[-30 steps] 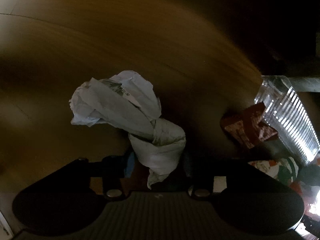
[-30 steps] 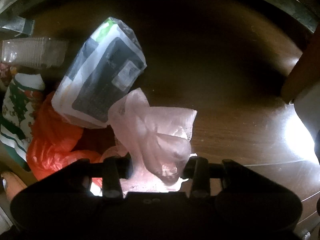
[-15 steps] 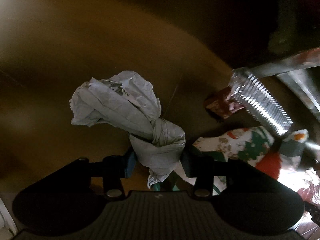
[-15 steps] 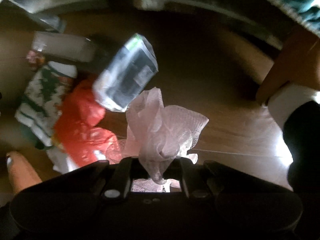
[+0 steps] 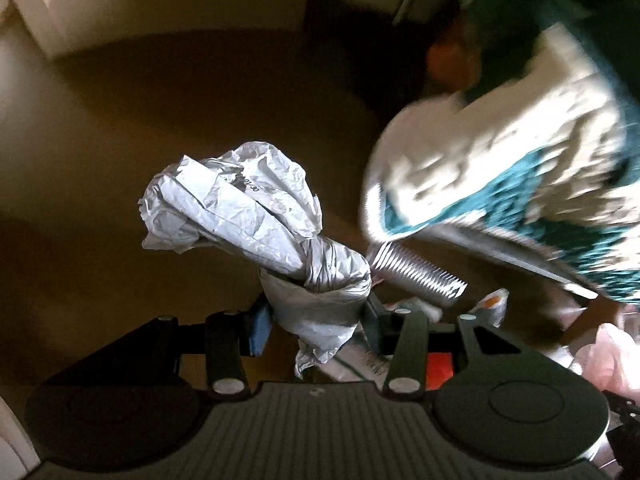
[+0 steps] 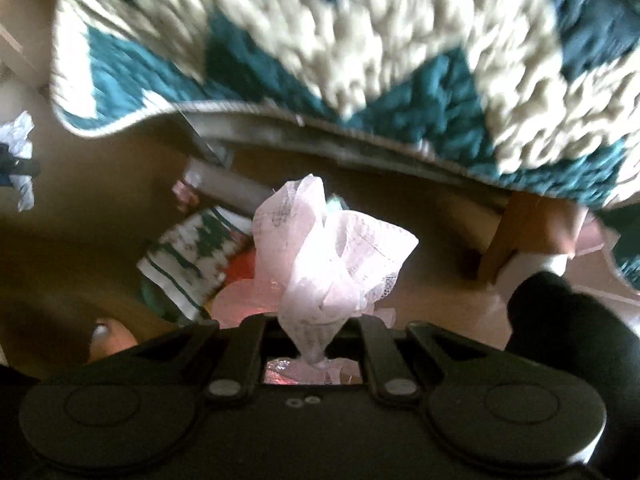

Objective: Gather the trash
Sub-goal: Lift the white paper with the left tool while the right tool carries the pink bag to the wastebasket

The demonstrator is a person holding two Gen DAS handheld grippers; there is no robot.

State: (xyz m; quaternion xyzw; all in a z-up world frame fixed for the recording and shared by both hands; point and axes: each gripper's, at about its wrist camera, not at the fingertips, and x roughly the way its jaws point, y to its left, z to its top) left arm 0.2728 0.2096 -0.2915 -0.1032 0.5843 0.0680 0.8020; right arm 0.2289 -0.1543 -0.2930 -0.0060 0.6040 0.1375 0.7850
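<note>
Teal-and-cream quilt (image 6: 360,52) now overhead.

A thick quilted blanket (image 6: 360,40) in cream and teal hangs blurred across the top of the right wrist view, its edge draped over a wooden bed frame (image 6: 516,232). The same blanket shows at the right of the left wrist view. Brown wooden floor (image 5: 160,120) spreads below, meeting a pale wall (image 5: 160,0).
</note>
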